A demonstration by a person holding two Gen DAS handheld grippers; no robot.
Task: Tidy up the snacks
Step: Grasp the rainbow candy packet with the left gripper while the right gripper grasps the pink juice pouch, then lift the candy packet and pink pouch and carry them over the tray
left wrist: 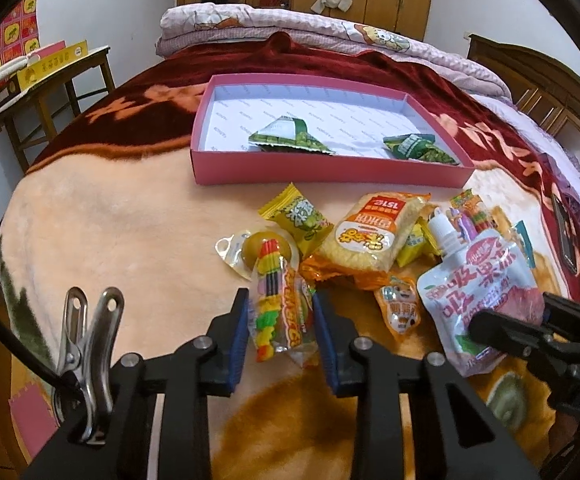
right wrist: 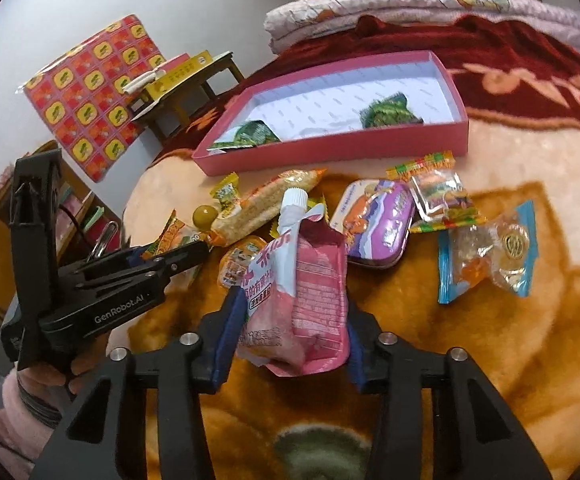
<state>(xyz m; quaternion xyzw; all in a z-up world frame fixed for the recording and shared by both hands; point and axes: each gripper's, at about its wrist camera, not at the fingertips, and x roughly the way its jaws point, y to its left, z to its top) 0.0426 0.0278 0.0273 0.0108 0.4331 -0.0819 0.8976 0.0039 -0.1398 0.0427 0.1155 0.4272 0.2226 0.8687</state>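
Note:
A pink box [left wrist: 321,168] lies on the bed blanket and holds two green snack packets [left wrist: 286,136] [left wrist: 417,146]; the box also shows in the right wrist view [right wrist: 329,152]. A pile of snacks lies in front of it. My left gripper [left wrist: 280,312] is shut on a rainbow gummy candy packet [left wrist: 278,304], low over the blanket. My right gripper [right wrist: 293,312] is shut on a pink-and-white jelly drink pouch [right wrist: 301,280], which folds between the fingers. The pouch also shows in the left wrist view [left wrist: 485,284].
Loose snacks: a rice-cracker pack [left wrist: 369,232], a yellow candy [left wrist: 297,216], a purple tin [right wrist: 377,224], a clear gummy packet [right wrist: 441,200], a blue-edged candy bag [right wrist: 489,248]. A folded quilt [left wrist: 329,28] lies behind the box. A wooden stool [left wrist: 50,92] stands left of the bed.

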